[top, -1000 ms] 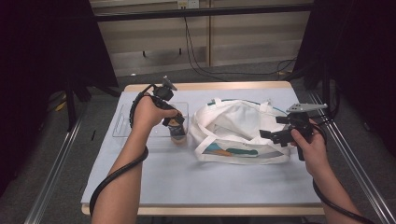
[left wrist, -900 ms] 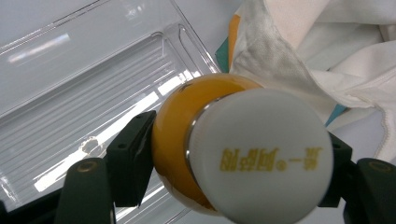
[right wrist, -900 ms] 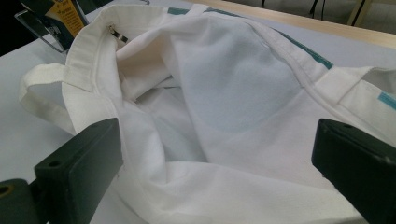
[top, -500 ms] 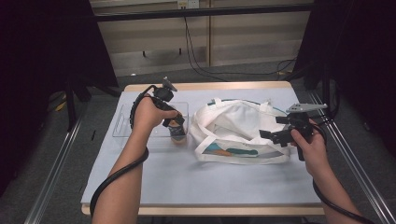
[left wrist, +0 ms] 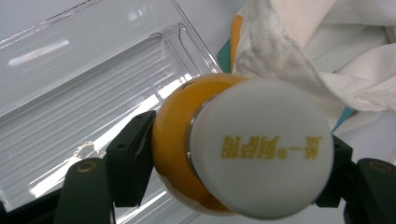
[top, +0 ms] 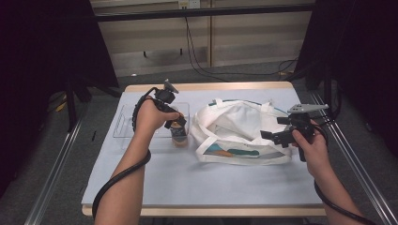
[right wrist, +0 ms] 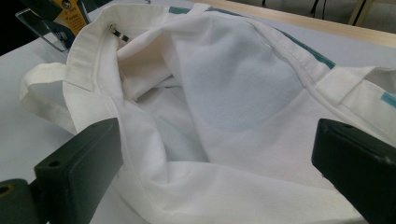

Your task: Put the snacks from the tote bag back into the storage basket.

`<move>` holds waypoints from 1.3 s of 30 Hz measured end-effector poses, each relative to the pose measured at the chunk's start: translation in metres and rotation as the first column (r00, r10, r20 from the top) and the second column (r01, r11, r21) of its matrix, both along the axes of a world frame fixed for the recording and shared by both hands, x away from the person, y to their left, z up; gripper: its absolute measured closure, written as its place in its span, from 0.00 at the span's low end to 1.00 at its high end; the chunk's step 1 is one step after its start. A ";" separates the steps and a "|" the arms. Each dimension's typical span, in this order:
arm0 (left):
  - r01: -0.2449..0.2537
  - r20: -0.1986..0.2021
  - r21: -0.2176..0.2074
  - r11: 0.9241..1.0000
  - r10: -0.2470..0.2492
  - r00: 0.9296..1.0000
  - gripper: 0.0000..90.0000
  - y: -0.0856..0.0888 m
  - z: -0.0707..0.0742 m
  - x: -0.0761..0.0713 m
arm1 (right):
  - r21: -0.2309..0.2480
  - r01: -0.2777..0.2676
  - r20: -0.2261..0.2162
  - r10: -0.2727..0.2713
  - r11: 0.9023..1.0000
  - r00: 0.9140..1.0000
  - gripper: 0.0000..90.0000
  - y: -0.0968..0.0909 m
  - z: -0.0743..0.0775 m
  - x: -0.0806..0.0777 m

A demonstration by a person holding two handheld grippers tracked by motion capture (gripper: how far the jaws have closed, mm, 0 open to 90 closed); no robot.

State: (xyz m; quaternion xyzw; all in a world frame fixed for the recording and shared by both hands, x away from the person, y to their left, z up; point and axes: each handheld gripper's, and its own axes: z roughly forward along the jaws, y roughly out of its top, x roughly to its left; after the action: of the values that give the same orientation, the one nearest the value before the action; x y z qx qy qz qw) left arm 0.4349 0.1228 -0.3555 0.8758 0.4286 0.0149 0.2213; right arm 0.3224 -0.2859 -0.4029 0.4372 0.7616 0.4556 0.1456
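Left tool (left wrist: 224,163) pinches your orange bottle (left wrist: 182,154) by its sides — white cap (left wrist: 261,149) toward the camera, clear tray (left wrist: 88,93) behind. Right tool (right wrist: 219,172) spread wide at the white bag (right wrist: 224,93) — gripping nothing.

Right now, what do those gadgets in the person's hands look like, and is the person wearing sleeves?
Both are black handheld tools. The left gripper and the right gripper each end in two blocky black jaws with round screw holes. A grey three-cornered plate tops each, and a thick black cable trails back along each forearm. No sleeves show on the forearms.
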 end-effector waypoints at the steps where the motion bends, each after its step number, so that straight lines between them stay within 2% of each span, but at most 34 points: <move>1: 0.003 0.004 -0.003 1.000 -0.003 1.000 0.34 0.001 0.000 0.000 | 0.000 0.000 0.000 0.000 1.000 1.000 0.02 0.000 0.000 0.000; 8: -0.007 0.018 -0.023 1.000 0.007 1.000 0.33 0.002 -0.002 -0.002 | -0.004 -0.001 -0.005 0.001 1.000 1.000 0.02 0.002 -0.001 0.000; 15: -0.002 0.010 -0.048 0.999 0.003 1.000 0.32 0.004 -0.005 -0.002 | -0.006 -0.006 -0.009 0.006 1.000 1.000 0.02 0.004 -0.002 0.000; 27: -0.015 0.020 -0.039 0.999 0.016 1.000 0.25 0.005 -0.007 -0.003 | -0.006 -0.006 -0.012 0.006 1.000 1.000 0.02 0.004 -0.003 0.001; 29: -0.030 0.018 -0.053 0.998 0.031 0.999 0.25 0.006 -0.008 -0.005 | -0.006 -0.007 -0.012 0.007 1.000 1.000 0.02 0.004 -0.003 0.001; 30: -0.023 0.017 -0.043 0.999 0.024 1.000 0.24 0.007 -0.007 -0.005 | -0.006 -0.006 -0.012 0.006 1.000 1.000 0.02 0.005 -0.003 0.001; 34: -0.023 0.027 -0.059 0.998 0.025 0.999 0.23 0.010 -0.008 -0.007 | -0.006 -0.008 -0.013 0.008 1.000 1.000 0.02 0.004 -0.003 0.000; 35: -0.037 0.027 -0.072 0.997 0.039 0.999 0.23 0.010 -0.008 -0.008 | -0.006 -0.009 -0.013 0.009 1.000 1.000 0.02 0.004 -0.003 0.000; 36: -0.026 0.027 -0.070 0.997 0.028 0.999 0.23 0.011 -0.008 -0.008 | -0.006 -0.011 -0.009 0.011 1.000 1.000 0.02 0.003 -0.003 0.000; 39: -0.035 0.028 -0.076 0.997 0.037 0.999 0.23 0.013 -0.007 -0.010 | -0.004 -0.008 -0.011 0.008 1.000 1.000 0.02 0.004 -0.002 0.000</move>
State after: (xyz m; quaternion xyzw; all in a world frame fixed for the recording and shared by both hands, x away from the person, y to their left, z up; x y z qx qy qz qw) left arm 0.4247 0.1357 -0.3625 0.8587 0.4412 0.0157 0.2602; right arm 0.3224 -0.2821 -0.4049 0.4366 0.7651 0.4520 0.1405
